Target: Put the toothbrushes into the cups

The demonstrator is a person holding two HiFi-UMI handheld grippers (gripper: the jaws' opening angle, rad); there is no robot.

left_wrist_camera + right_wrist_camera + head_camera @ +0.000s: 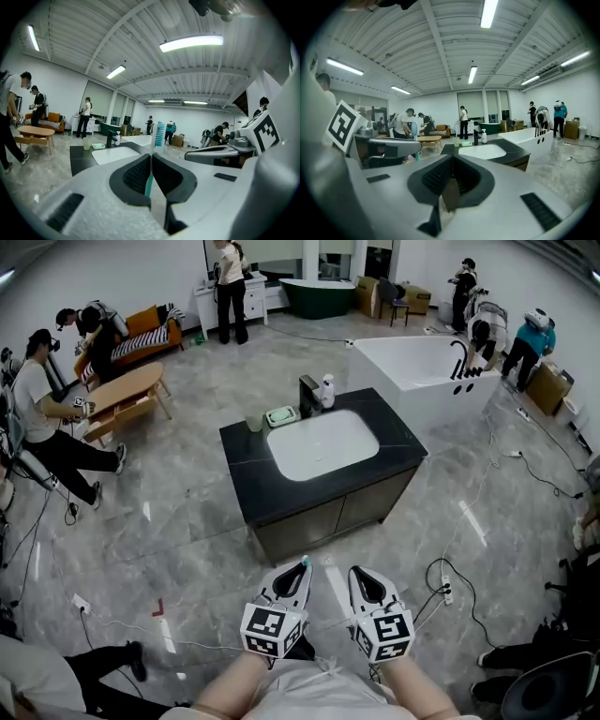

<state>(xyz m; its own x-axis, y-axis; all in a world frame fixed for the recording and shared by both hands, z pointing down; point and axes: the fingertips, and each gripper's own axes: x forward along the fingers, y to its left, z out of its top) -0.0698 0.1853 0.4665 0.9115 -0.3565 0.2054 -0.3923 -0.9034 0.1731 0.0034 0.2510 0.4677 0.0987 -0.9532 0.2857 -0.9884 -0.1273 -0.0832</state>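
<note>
Floor (187, 512): grey stone-look tiles, polished, glossy, mirroring the lights. Countertop (246, 457): black, smooth, low sheen. Basin (323, 446) and bathtub (412, 367): white, glossy. Low table (127, 388): pale wood, smooth. Left gripper (151, 158) and right gripper (452, 158): matt white plastic shells with dark ribbed pads (137, 174). Toothbrush (159, 133): smooth teal-and-white plastic, fine bristles.
</note>
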